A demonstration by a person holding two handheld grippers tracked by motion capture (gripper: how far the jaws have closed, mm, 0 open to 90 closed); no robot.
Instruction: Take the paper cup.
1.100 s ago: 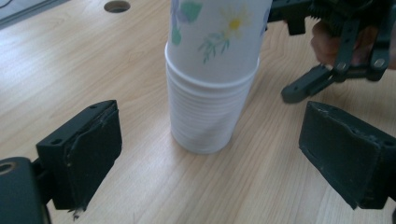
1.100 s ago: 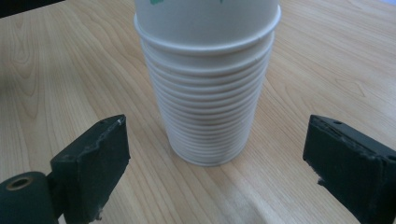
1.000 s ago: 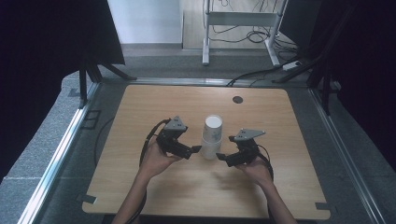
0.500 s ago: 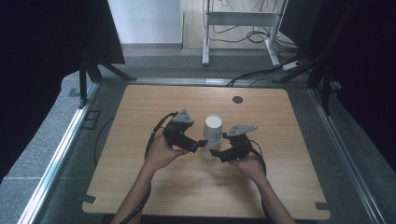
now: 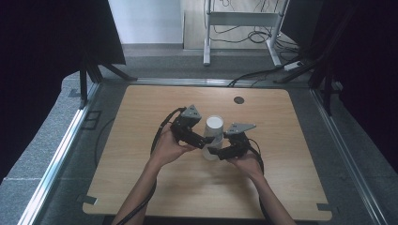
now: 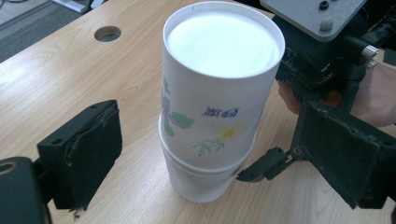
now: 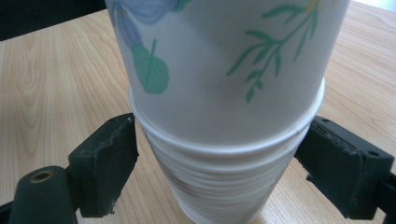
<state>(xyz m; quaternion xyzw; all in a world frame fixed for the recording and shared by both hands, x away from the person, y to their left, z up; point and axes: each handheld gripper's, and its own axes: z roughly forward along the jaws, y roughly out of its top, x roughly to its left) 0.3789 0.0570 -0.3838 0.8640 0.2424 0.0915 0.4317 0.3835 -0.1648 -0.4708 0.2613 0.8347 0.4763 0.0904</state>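
A stack of upside-down white paper cups (image 5: 213,138) with a flower print stands mid-table. My left gripper (image 5: 208,137) reaches in from the left at the height of the top cup (image 6: 219,93). It stands open, with its pads (image 6: 88,154) well clear of both sides. My right gripper (image 5: 214,152) comes from the right, low on the stack (image 7: 224,177). Its jaws have just been closing with the stack between them. The pads (image 7: 109,158) sit right beside the lower rims, and I see no squeeze in the cups. One right finger (image 6: 264,165) shows at the base.
The wooden table (image 5: 141,187) has a round cable hole (image 5: 239,100) behind the cups. Metal rails (image 5: 61,150) run along its left and right sides. A white stand (image 5: 206,47) and cables (image 5: 263,72) lie on the floor beyond the far edge.
Both hands have moved inward to the cup stack. The left gripper has risen towards the top cup, and the right one has slid in low at the stack's base.
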